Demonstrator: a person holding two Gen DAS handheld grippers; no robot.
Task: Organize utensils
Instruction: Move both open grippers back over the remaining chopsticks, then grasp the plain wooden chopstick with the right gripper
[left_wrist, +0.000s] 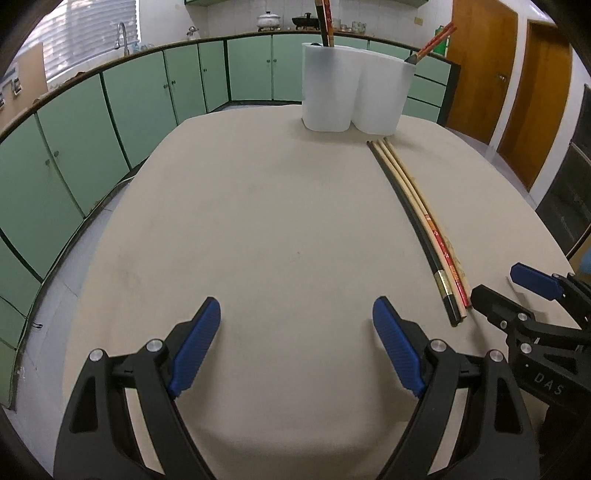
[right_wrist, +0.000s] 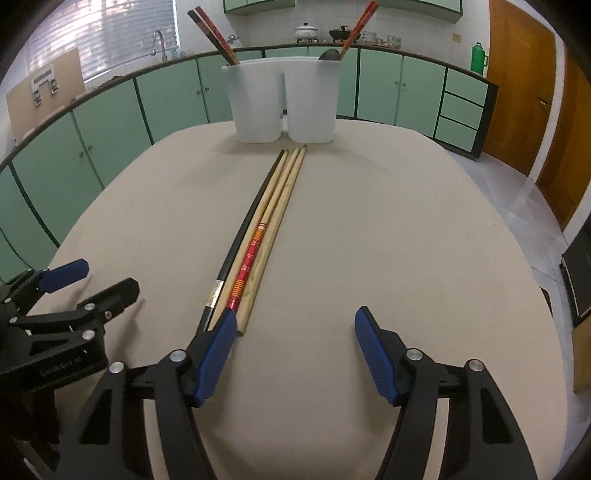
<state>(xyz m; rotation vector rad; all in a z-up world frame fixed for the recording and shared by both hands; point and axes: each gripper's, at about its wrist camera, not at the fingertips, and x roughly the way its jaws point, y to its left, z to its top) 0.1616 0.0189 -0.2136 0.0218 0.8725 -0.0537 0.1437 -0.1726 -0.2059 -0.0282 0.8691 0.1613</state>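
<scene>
Several chopsticks lie side by side on the beige table: a black one, a red-patterned one and plain wooden ones. They also show in the left wrist view. Two white holders stand at the far edge, with chopsticks and a dark spoon inside; they also show in the left wrist view. My right gripper is open, its left finger at the chopsticks' near ends. My left gripper is open and empty, left of the chopsticks.
Green cabinets curve around the table's left and back. Wooden doors stand at the right. Each gripper shows in the other's view, the right one and the left one.
</scene>
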